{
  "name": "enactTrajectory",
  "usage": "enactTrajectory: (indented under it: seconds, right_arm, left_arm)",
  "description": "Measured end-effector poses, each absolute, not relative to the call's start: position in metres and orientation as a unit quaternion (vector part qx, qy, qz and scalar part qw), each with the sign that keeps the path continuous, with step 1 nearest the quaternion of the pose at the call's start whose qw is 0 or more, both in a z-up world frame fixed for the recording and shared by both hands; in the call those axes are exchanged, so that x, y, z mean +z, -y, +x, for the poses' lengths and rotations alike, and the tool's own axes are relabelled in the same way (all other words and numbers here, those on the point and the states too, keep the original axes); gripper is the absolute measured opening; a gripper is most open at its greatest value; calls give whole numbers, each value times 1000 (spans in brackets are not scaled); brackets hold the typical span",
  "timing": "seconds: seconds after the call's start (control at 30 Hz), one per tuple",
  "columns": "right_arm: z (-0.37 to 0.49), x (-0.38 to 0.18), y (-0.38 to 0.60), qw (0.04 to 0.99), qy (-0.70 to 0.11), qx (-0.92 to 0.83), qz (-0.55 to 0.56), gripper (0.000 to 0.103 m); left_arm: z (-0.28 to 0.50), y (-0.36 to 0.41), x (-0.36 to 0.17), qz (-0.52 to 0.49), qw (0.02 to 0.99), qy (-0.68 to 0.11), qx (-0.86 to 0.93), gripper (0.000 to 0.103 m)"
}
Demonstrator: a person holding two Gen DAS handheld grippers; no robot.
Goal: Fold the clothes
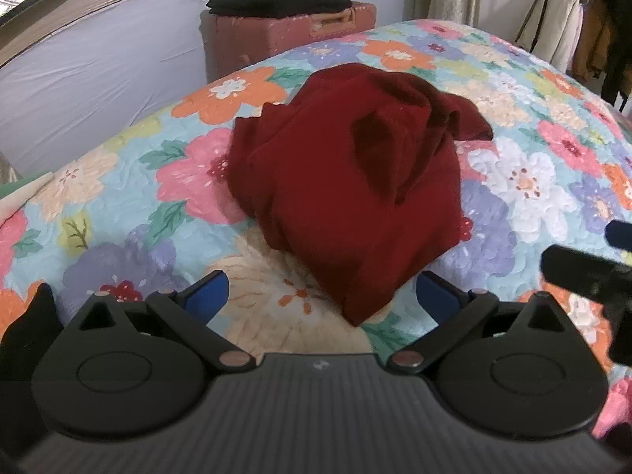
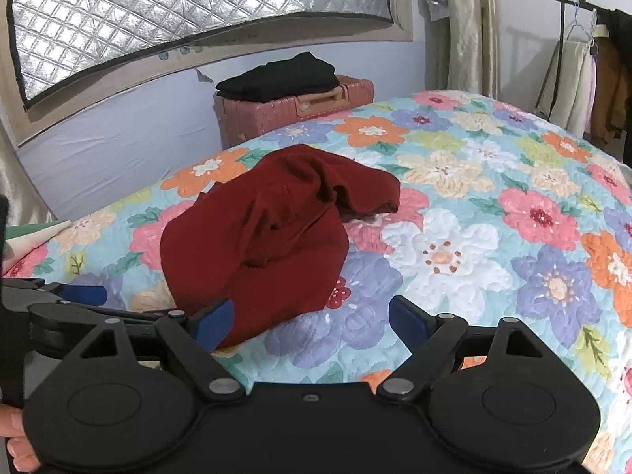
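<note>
While no fold has yet been made, both grippers hang low over the bed with nothing in them, which I judge to be the stance before a first pick. Furthest left, the left gripper [image 1: 320, 296] has its blue pads spread wide, released and empty, and the near tip of the red garment [image 1: 347, 181] lies between them on the floral quilt [image 1: 118, 237] without touching either pad as far as the left wrist view shows. That garment sits in a bunched heap toward the near left part of the bed, with a loose flap trailing off toward the far right, so no hem or sleeve is laid out; it probably needs spreading flat before folding. To its right, the right gripper [image 2: 310, 324] is likewise released, its left pad just beside or over the heap's near edge, contact not determinable, its right pad over bare quilt. The one container present is a pink suitcase [image 2: 292, 110] beyond the bed's far edge, closed as far as can be seen, with a dark folded garment [image 2: 280, 77] resting on its lid, possibly serving as a stacking place; its contents are not visible. At far right, a clothes rack [image 2: 584, 63] holds hanging garments, well apart from the work.
</note>
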State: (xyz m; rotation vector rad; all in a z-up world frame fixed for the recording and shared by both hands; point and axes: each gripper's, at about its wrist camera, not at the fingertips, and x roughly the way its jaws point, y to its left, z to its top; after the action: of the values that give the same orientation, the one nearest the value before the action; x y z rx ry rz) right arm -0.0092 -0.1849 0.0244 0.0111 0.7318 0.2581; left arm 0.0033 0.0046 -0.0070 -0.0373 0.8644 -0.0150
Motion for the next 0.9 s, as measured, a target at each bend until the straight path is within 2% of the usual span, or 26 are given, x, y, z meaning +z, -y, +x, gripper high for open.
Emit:
enactTrajectory:
  seconds: [0.9]
  right_arm:
    - [-8,-3,183,912,-388,135,-2,89]
  left_arm:
    - [31,-16,-34,-13,898,-439,20,103]
